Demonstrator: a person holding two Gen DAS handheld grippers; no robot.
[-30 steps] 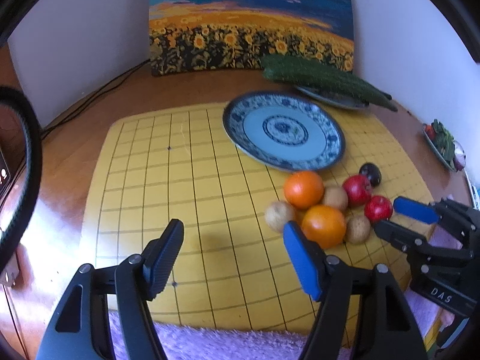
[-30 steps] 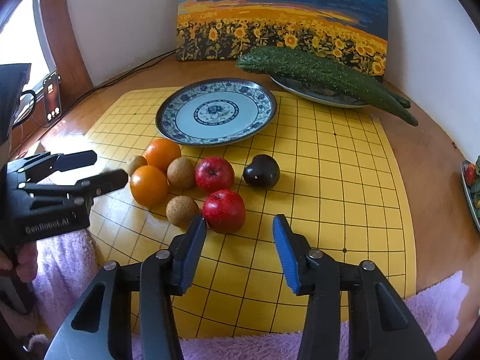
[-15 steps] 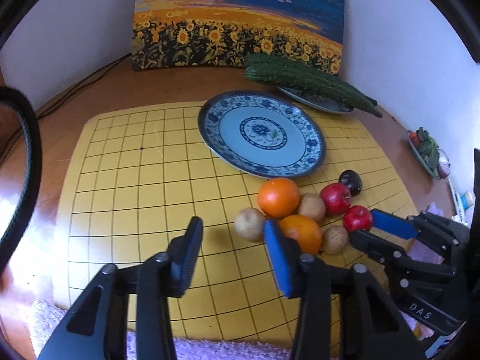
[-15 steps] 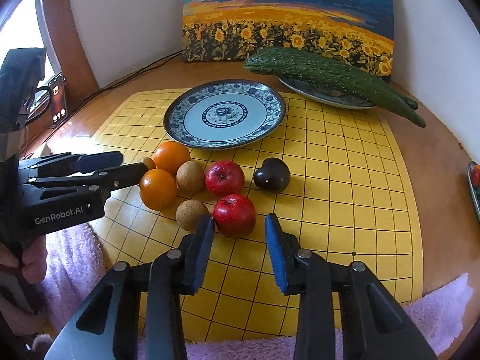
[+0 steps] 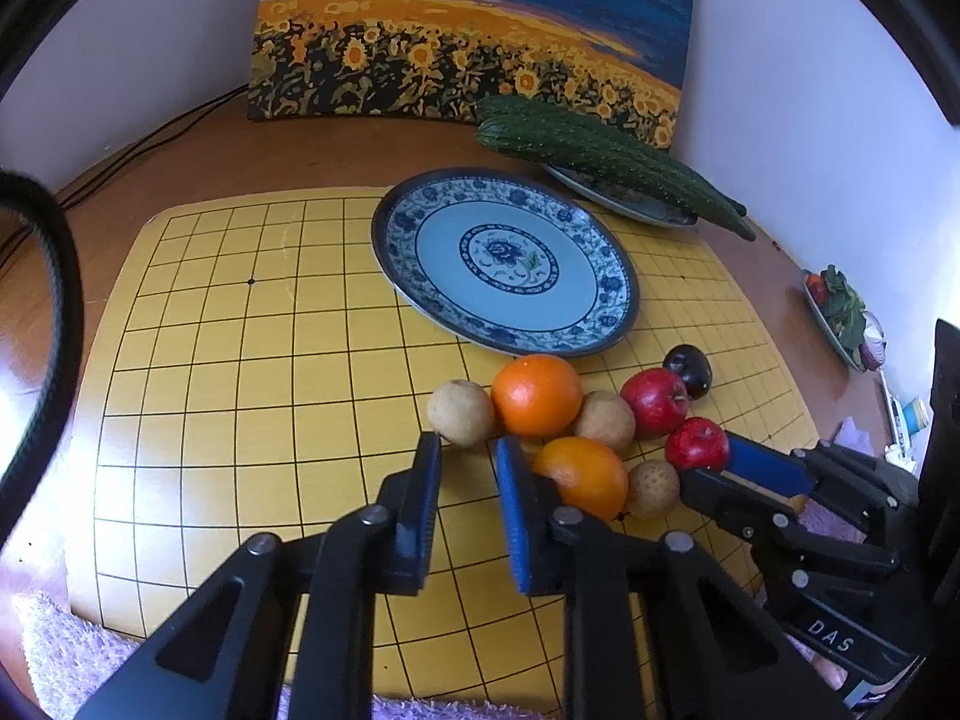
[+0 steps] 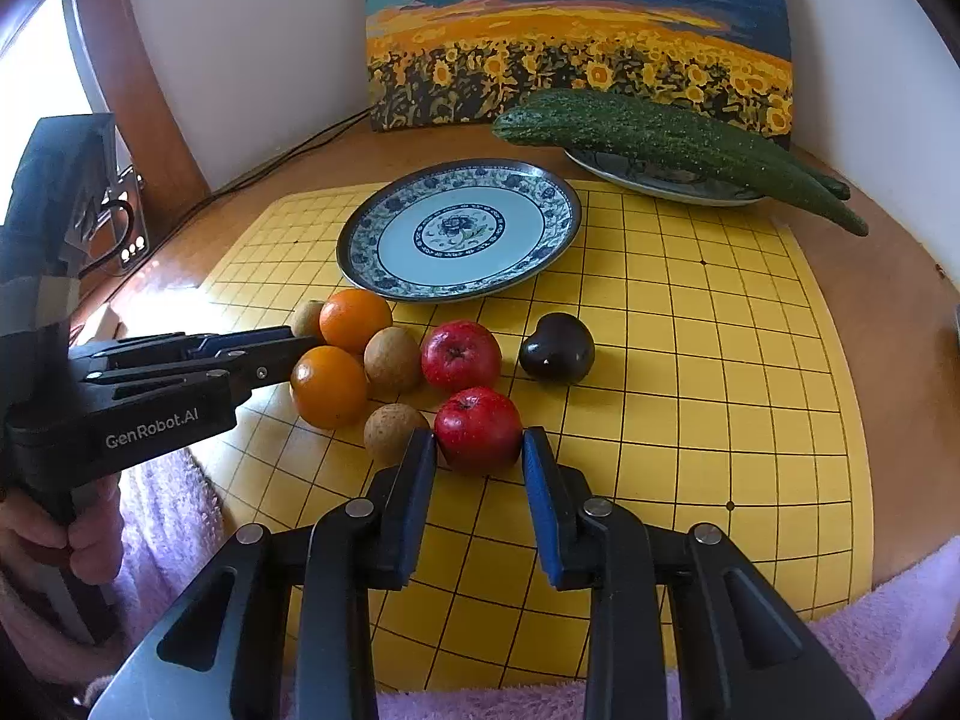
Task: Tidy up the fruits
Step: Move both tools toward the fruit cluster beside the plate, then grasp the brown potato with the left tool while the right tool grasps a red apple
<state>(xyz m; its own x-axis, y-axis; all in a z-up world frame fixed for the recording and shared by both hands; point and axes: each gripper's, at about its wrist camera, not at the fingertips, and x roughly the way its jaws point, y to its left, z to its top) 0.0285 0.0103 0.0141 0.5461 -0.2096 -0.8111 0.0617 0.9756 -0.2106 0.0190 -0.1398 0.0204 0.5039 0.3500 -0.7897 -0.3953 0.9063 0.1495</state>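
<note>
Fruit count: two oranges [image 6: 354,319], two apples [image 6: 478,427], three kiwis [image 6: 392,358], one plum [image 6: 556,347]; left tongs [image 5: 465,450] closed empty, right tongs [image 6: 478,450] closing around near apple.

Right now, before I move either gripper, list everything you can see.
oranges: 2, orange, left of cluster
apples: 2, red, right of cluster
brown round fruits: 3, tan, among them
dark plum: 1, black, right of apples
plate: 1, blue, empty, behind fruit
cucumbers: 2, green, on rear plate
grid mat: 1, yellow, under fruit
painting: 1, sunflowers, against wall
left gripper: 1, black, just closed, empty, beside oranges
right gripper: 1, black, closing, tips flanking nearer apple
</note>
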